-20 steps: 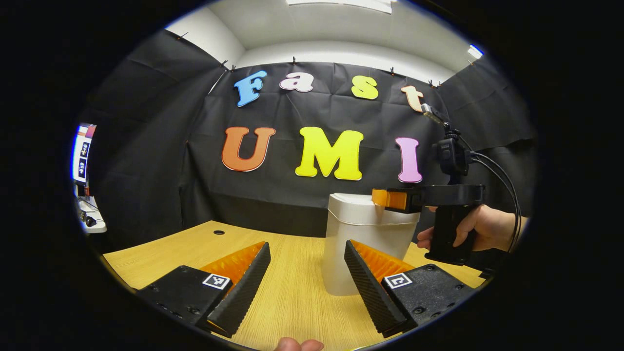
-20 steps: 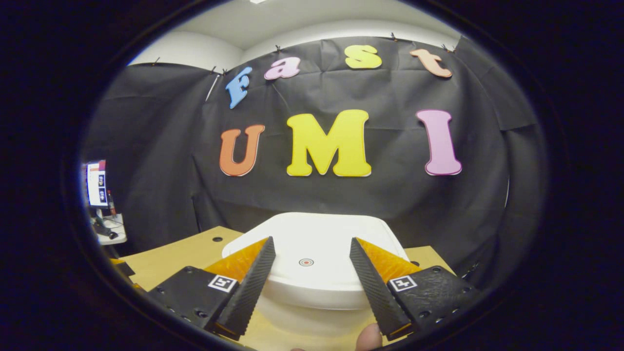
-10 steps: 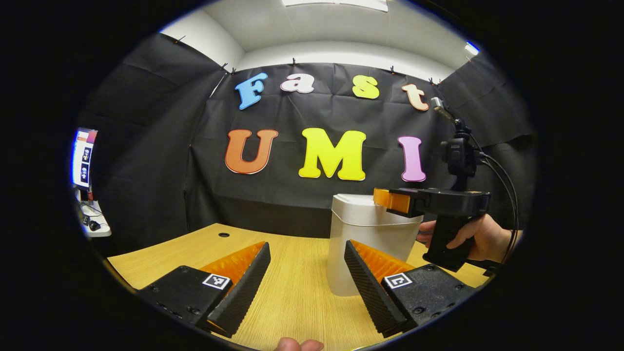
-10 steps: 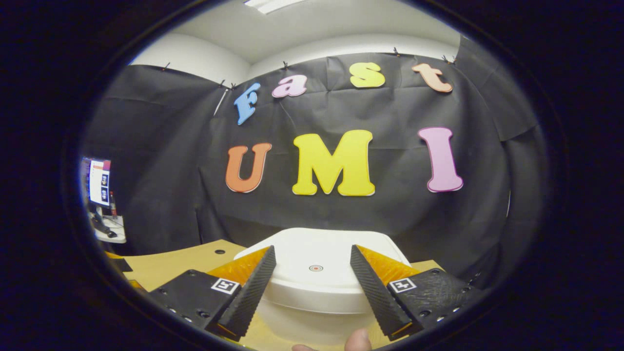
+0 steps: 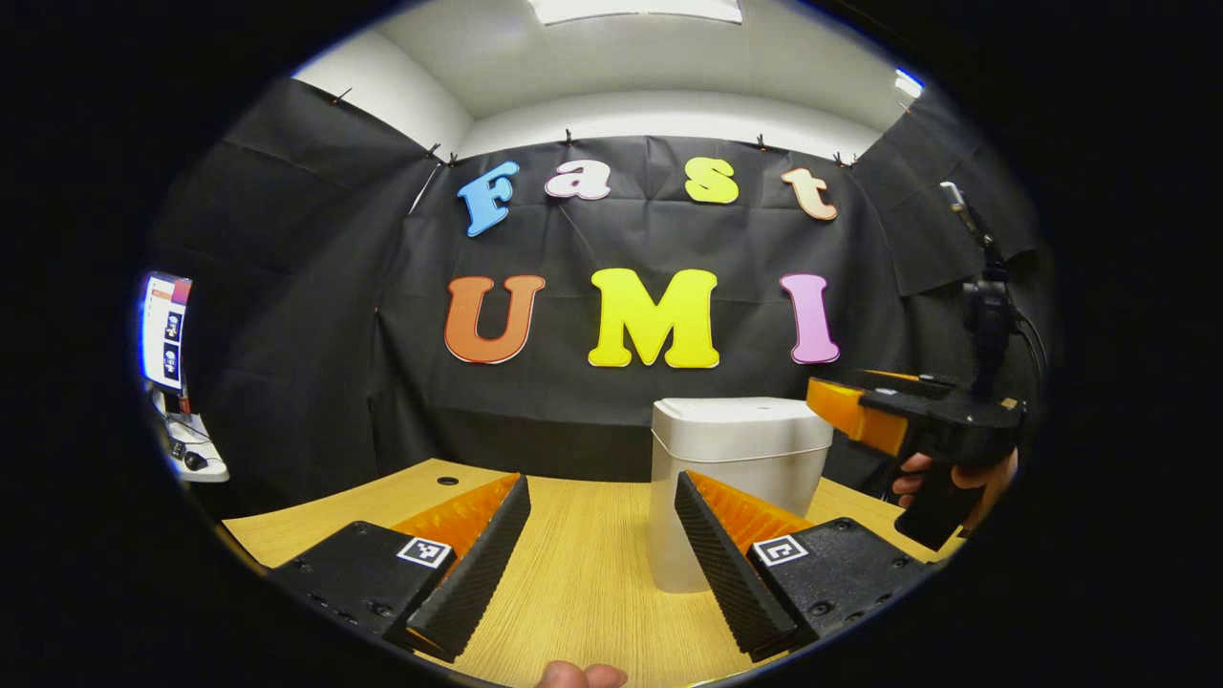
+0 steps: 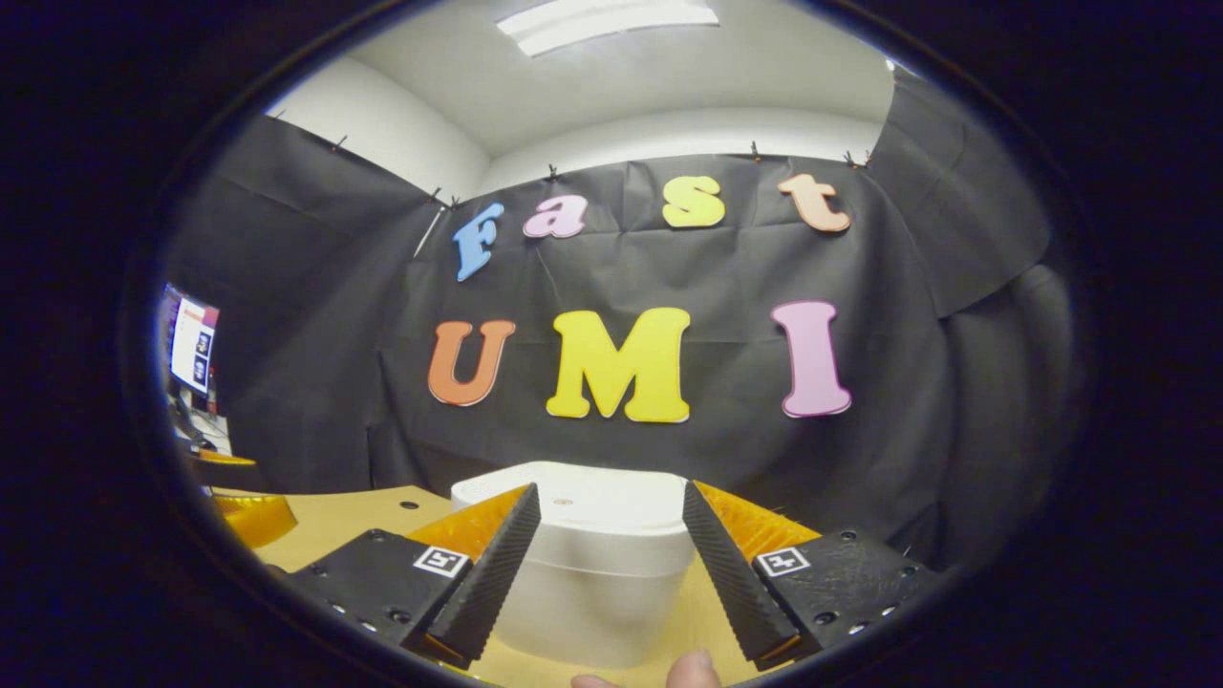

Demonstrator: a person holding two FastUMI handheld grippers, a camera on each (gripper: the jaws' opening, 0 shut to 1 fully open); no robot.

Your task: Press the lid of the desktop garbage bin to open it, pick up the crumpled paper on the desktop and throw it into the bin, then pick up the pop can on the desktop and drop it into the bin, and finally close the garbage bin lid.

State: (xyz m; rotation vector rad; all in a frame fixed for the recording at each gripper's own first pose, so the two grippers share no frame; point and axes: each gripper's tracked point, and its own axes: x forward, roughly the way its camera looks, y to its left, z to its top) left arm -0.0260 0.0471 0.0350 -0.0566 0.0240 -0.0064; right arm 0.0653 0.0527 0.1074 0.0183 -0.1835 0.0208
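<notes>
The white desktop bin [image 5: 736, 487] stands on the wooden table [image 5: 573, 592] with its lid [image 5: 743, 419] down flat. My left gripper [image 5: 600, 483] is open and empty, low over the table just left of the bin. My right gripper [image 5: 841, 409], held by a hand [image 5: 955, 473], hovers to the right of the bin at lid height, apart from it. In the right gripper view the bin [image 6: 592, 583] stands close ahead, its lid [image 6: 583, 489] between the open fingers of my right gripper [image 6: 610, 489], which holds nothing.
A monitor [image 5: 164, 330] and a small white side table [image 5: 191, 461] stand at the far left. The table top has a cable hole [image 5: 446, 480] near its back edge. Part of my left gripper [image 6: 239, 516] lies at the left of the right gripper view.
My right gripper has drawn back from above the lid to the bin's right side and dropped lower. The lid stays down. The left gripper has barely moved.
</notes>
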